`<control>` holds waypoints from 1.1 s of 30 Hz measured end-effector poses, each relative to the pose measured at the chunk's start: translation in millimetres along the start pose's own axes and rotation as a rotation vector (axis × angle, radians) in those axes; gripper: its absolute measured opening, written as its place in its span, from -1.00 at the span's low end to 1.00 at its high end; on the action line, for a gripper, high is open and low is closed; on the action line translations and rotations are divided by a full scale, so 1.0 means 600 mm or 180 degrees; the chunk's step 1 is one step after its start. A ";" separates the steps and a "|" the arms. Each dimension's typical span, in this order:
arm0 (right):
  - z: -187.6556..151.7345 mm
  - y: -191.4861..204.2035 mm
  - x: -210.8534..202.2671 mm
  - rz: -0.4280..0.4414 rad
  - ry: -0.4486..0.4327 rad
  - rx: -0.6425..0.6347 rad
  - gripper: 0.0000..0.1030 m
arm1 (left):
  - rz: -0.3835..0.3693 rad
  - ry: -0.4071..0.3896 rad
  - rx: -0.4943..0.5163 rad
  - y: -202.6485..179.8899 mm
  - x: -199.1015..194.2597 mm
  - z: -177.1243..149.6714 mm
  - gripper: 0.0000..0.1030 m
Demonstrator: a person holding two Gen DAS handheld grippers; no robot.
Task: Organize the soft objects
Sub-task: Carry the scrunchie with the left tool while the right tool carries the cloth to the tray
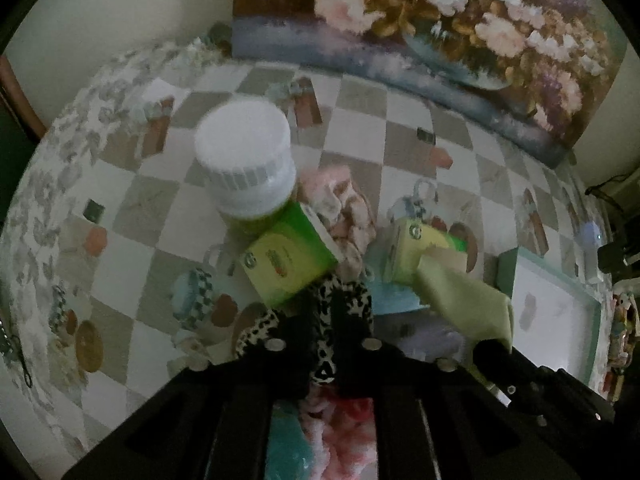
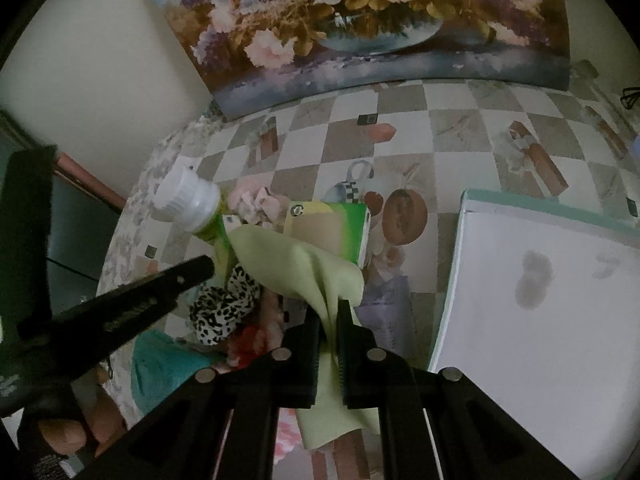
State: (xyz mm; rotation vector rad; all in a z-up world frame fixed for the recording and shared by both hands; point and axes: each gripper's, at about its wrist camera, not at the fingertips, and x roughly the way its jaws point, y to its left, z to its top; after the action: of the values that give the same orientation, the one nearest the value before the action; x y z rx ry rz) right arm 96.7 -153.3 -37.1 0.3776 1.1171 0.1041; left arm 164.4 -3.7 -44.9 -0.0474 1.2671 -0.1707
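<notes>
Pale green cloth pinched between the closed jaws of the right gripper, draped up and forward over the pile, its free end hanging below the jaws. Leopard-print fabric clamped in the closed left gripper, bunched just behind a green and yellow carton. Both pieces lifted at the near edge of a heap on the checked tablecloth: pink fluffy cloth behind the carton, teal fabric and red-pink fluff nearer the cameras. White-capped jar standing at the heap's far left, touching the carton. Second green carton beside the green cloth. White tray with a mint rim well to the right. Flower painting propped against the wall behind. Part of a hand visible low at left in the right wrist view.
</notes>
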 end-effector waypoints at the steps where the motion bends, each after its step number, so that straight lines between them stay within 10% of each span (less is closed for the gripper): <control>1: 0.000 -0.001 0.001 -0.0005 0.0008 0.0007 -0.84 | -0.0024 0.0035 -0.0003 -0.001 0.005 -0.001 -0.48; 3: 0.000 -0.005 0.003 -0.0008 0.0021 0.0026 -0.84 | -0.0036 0.0063 0.0020 -0.005 0.010 -0.004 -0.23; 14: -0.001 -0.014 0.006 -0.0022 0.0044 0.0074 -0.84 | 0.0123 0.0247 0.0161 -0.029 0.055 -0.018 -0.22; 19: -0.001 -0.017 0.006 -0.0014 0.0045 0.0112 -0.84 | 0.0087 0.0139 0.0085 -0.016 0.034 -0.014 -0.65; 33: 0.007 -0.005 -0.031 0.0114 -0.0133 0.0098 -0.84 | -0.0032 -0.0214 -0.0019 -0.003 -0.052 -0.001 -0.72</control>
State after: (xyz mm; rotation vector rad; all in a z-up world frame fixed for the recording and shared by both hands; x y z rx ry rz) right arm 91.9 -162.4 -20.6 0.4257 1.0718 0.1101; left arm 154.5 -0.8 -15.4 -0.0644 1.2006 -0.1727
